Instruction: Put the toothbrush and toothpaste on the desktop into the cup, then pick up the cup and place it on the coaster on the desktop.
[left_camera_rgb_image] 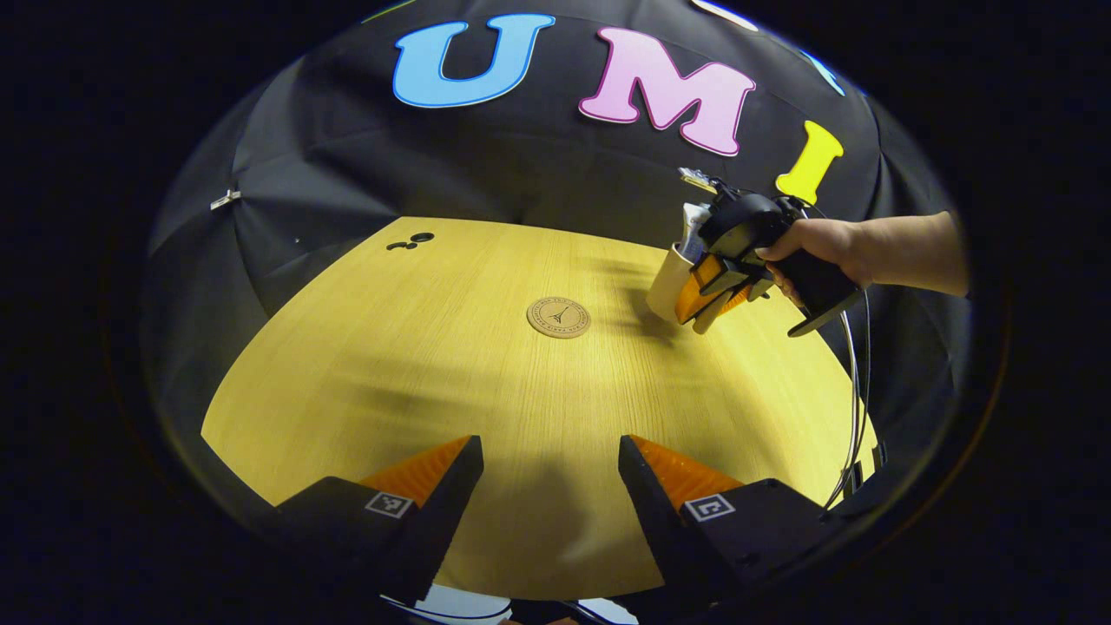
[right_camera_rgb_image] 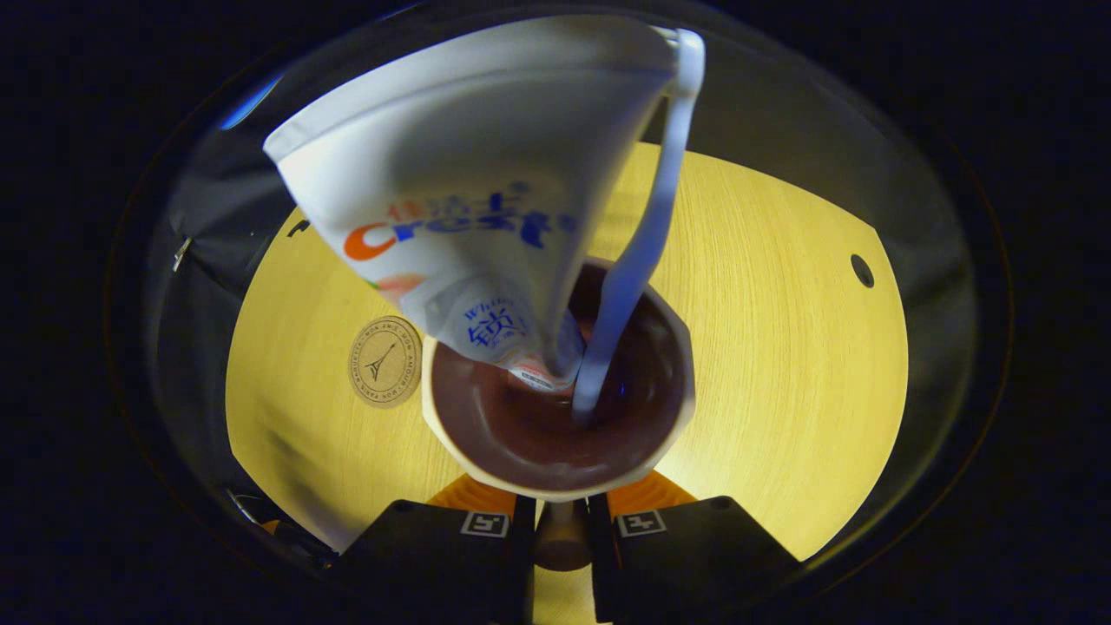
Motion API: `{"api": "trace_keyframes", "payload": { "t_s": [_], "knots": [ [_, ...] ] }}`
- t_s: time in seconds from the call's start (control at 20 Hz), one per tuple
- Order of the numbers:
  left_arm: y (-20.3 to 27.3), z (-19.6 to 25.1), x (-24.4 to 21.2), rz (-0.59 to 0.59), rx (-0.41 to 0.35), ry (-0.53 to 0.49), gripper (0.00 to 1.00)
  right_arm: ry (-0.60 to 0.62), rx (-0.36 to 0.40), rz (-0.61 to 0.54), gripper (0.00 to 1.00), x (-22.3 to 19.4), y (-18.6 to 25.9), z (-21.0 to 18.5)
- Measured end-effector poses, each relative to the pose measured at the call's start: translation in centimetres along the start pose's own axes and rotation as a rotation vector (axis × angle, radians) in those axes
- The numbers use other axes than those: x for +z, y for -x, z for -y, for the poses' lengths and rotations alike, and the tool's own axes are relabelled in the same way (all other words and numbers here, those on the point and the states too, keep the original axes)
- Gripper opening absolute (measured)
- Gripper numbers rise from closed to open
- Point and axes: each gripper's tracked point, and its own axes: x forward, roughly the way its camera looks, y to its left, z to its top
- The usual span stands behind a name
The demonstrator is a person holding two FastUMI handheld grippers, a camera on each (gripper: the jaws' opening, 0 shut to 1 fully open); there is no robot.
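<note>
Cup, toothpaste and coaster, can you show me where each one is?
Cup (right_camera_rgb_image: 555,451): right gripper view, on its dark inside wall.
Toothpaste (right_camera_rgb_image: 469,174): right gripper view, on the tube's wide white body.
Coaster (left_camera_rgb_image: 558,317): left gripper view, on the middle of the round disc on the table.

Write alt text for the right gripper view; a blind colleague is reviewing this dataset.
The right gripper grips the near wall of a cup seen from above, with a toothpaste tube and a toothbrush standing in it. Beneath lies a wooden desktop, with a round coaster just left of the cup.
</note>
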Motion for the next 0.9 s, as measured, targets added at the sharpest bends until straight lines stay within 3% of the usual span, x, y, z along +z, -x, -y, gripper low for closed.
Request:
{"api": "trace_keyframes", "payload": {
  "t_s": [0.1, 0.15, 0.2, 0.25, 0.35, 0.4, 0.5, 0.55, 0.6, 0.65, 0.7, 0.9],
  "knots": [
    [0.2, -0.5, -0.1, 0.006, 0.001, 0.008, 0.97, 0.003, 0.025, 0.007, 0.3, 0.7, 0.3, -2.0],
    [0.2, -0.7, -0.1, 0.005, 0.003, 0.013, 0.97, 0.018, 0.028, 0.012, 0.24, 1.0, 0.3, -2.9],
    [0.3, -1.1, -0.3, 0.005, 0.007, 0.018, 0.97, 0.041, 0.03, 0.016, 0.3, 1.3, 0.2, -3.8],
    [0.4, -1.6, -0.4, 0.005, 0.013, 0.024, 0.97, 0.063, 0.038, 0.017, 0.24, 1.5, 0.1, -5.0],
    [0.7, -2.5, -0.7, 0.005, 0.026, 0.043, 0.97, 0.097, 0.057, 0.008, 0.24, 1.8, -0.1, -7.6],
    [0.9, -3.0, -0.9, 0.007, 0.033, 0.057, 0.92, 0.116, 0.06, 0.005, 0.3, 1.9, -0.4, -8.8],
    [1.3, -4.5, -1.5, 0.001, 0.058, 0.079, 0.97, 0.155, 0.066, 0.002, 0.3, 2.1, -0.9, -10.9],
    [1.5, -5.2, -1.8, -0.002, 0.069, 0.091, 0.98, 0.173, 0.069, -0.003, 0.24, 2.0, -1.2, -11.8],
    [1.7, -5.9, -2.0, -0.004, 0.078, 0.103, 0.98, 0.189, 0.071, -0.01, 0.3, 1.9, -1.4, -12.7],
    [1.9, -6.5, -2.2, -0.005, 0.088, 0.116, 0.98, 0.203, 0.069, -0.019, 0.24, 1.8, -1.7, -13.2],
    [2.1, -7.2, -2.4, -0.005, 0.097, 0.129, 0.98, 0.219, 0.064, -0.028, 0.3, 1.7, -2.0, -13.7],
    [2.6, -9.0, -3.0, -0.003, 0.119, 0.174, 0.98, 0.274, 0.041, -0.054, 0.3, 0.9, -2.6, -14.4]
  ]
}}
